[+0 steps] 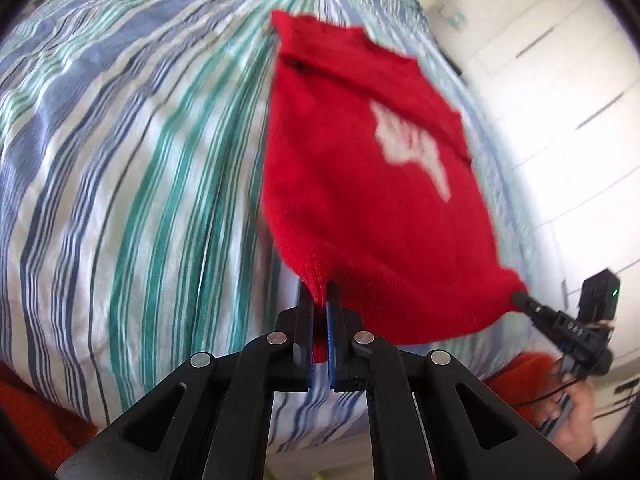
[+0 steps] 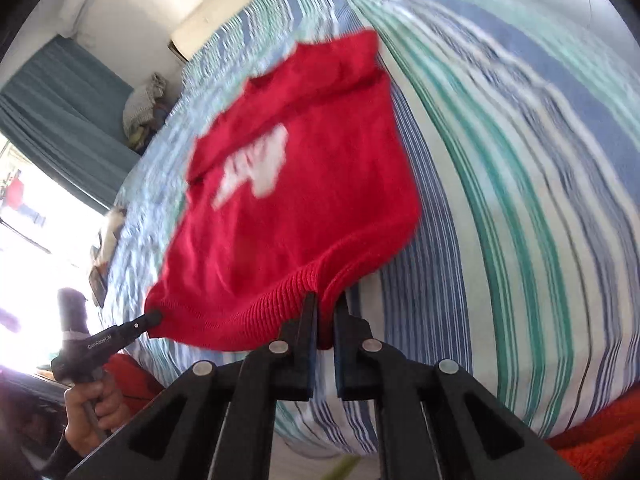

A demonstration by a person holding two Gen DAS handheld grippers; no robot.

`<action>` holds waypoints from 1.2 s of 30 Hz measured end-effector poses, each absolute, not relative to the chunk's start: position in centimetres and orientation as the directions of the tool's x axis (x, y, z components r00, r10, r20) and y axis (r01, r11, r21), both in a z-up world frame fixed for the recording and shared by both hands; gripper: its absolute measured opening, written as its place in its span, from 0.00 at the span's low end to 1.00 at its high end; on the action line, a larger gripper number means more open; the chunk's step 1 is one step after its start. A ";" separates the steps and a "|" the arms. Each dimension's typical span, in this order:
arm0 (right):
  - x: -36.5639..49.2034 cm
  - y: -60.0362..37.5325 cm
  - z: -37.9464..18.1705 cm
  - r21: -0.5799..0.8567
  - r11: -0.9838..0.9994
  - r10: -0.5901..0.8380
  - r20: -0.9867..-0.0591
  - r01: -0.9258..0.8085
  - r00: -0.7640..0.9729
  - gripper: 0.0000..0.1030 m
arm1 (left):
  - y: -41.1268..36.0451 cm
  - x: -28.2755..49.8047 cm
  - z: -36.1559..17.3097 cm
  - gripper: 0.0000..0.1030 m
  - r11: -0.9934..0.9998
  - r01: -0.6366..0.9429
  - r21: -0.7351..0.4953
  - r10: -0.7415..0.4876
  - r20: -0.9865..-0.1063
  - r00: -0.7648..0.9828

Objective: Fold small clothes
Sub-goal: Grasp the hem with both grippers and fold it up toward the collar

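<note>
A small red knitted sweater with a white motif on its front is stretched above the striped bed cover. My left gripper is shut on one corner of its ribbed hem. At the hem's other corner, my right gripper shows from the side, clamped on the knit. In the right wrist view the same sweater hangs between both tools: the right gripper is shut on the hem, and the left gripper pinches the far corner at lower left. The sweater's top end rests toward the bed.
The bed cover with blue, green and white stripes fills most of both views. A grey bundle of cloth lies at the bed's far end near a teal curtain. White cabinet fronts stand at right. An orange-red sleeve and a hand hold the grippers.
</note>
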State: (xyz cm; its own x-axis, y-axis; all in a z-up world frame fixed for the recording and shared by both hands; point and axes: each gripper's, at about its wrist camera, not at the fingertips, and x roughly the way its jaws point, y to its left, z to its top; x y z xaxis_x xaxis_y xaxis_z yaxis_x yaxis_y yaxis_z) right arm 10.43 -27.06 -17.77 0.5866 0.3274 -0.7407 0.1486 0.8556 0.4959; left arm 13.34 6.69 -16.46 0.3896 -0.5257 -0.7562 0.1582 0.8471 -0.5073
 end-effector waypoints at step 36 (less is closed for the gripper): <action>42.7 -32.0 -13.9 0.475 0.879 0.373 -0.637 -0.037 0.674 0.41 | 2.0 44.2 -10.2 0.82 0.922 0.240 -0.303 -0.386 -0.704 0.596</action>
